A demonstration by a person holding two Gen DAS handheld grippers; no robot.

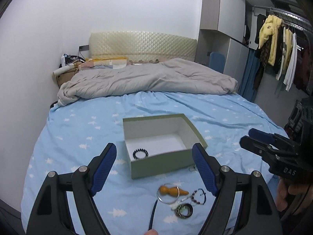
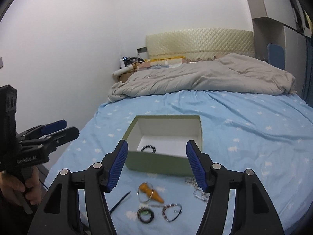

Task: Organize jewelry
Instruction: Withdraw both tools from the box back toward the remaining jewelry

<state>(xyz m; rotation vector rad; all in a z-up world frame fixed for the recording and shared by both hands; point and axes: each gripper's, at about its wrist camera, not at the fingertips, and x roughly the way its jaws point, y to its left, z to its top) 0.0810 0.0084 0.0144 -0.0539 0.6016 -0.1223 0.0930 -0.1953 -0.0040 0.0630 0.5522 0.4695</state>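
Observation:
An open green box (image 1: pixel 162 163) with a white inside sits on the blue bed sheet and holds a black beaded bracelet (image 1: pixel 140 153). In front of it lie a wooden gourd pendant (image 1: pixel 168 190), a beaded bracelet (image 1: pixel 198 195), dark bangles (image 1: pixel 183 209), a silver chain (image 1: pixel 192 168) and a thin black strip (image 1: pixel 152 213). My left gripper (image 1: pixel 154 146) hangs open and empty above the box's near wall. My right gripper (image 2: pixel 156 143) is also open and empty over the box (image 2: pixel 156 164), above the gourd (image 2: pixel 150 192) and the chain (image 2: pixel 197 192).
A crumpled grey duvet (image 1: pixel 148 78) covers the far half of the bed below a quilted headboard (image 1: pixel 142 45). A white wall runs along the left. Cabinets (image 1: pixel 223 9) and hanging clothes (image 1: pixel 273 45) stand at the right. A hand (image 2: pixel 29 186) holds the left gripper (image 2: pixel 56 129).

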